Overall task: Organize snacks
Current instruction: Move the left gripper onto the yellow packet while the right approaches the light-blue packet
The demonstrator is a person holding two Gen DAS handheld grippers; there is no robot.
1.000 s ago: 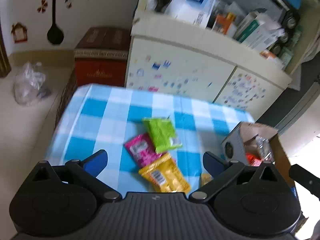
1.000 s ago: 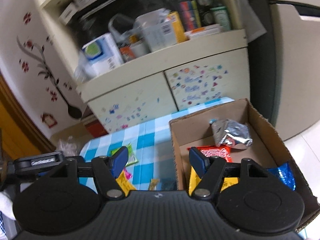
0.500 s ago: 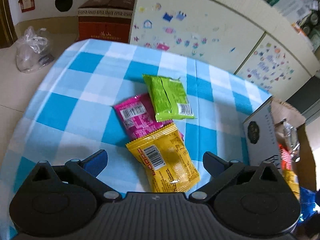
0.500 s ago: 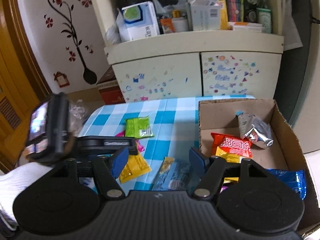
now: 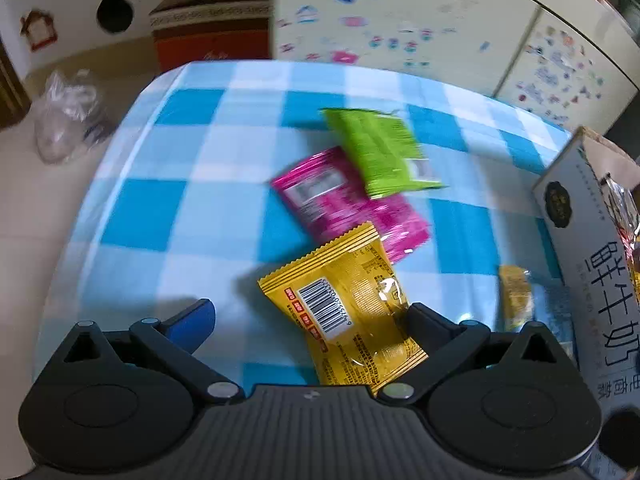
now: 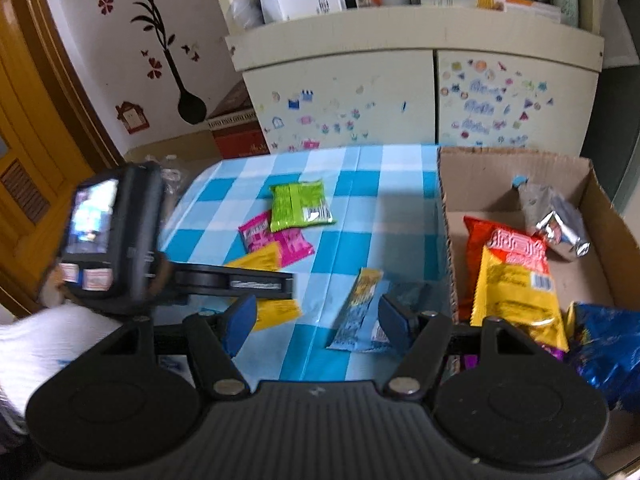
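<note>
With my left claw (image 5: 308,312) spread wide over the yellow packet (image 5: 344,312) lying flat on the counter (image 5: 160,216), closing risks pinching the tablecloth or the overlapping pink packet (image 5: 344,204), because the flat film offers little edge.

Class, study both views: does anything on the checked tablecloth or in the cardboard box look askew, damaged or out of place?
Nothing looks damaged or spilled. Four packets lie outside the cardboard box: the green packet overlaps the pink packet, which overlaps the yellow packet, all at skewed angles, and a light blue packet lies apart near the box.
</note>
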